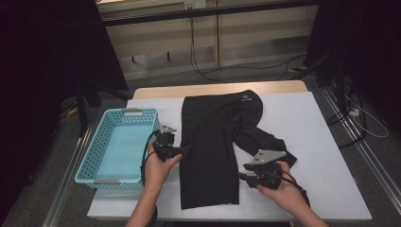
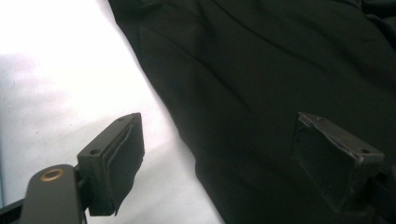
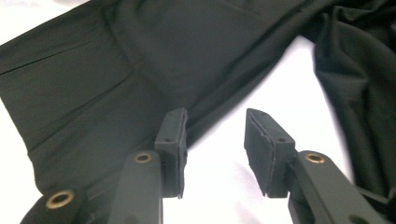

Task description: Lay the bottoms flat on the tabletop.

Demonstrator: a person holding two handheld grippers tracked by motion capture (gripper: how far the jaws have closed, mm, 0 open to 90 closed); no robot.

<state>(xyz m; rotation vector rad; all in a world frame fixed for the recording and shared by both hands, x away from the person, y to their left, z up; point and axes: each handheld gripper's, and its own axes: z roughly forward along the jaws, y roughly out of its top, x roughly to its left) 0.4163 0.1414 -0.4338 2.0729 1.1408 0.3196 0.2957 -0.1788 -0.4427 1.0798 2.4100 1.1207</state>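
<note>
Spanning most of the high view, a rectangular table with a white top (image 1: 326,142) and a pale wooden far edge carries everything at hand. A pair of black stretch-fabric trousers (image 1: 213,142) lies flat down the middle of the white surface, the waistband toward the far edge, one leg running straight toward the person and the other folded aside to the right in a loose crumple. A light blue perforated plastic basket (image 1: 116,146) with grey handle clips sits on the table's left part, just beside the trousers but apart from them.

The left gripper (image 1: 183,150), a black two-jaw tool held in the person's left hand (image 1: 158,168), hangs at the left hem of the straight leg, between basket and cloth. In the left gripper view (image 2: 219,154) its jaws stand wide apart; one pad (image 2: 119,158) is over bare white table, the other over the dark fabric (image 2: 280,70), and neither presses on anything.

The right gripper (image 1: 242,171), carrying a grey three-cornered plate and held in the right hand (image 1: 283,189), sits at the right side of the straight leg, below the folded one. In the right gripper view (image 3: 215,149) its jaws are parted, nothing gripped, white table between the pads, with cloth (image 3: 116,70) lying just beyond the tips
</note>
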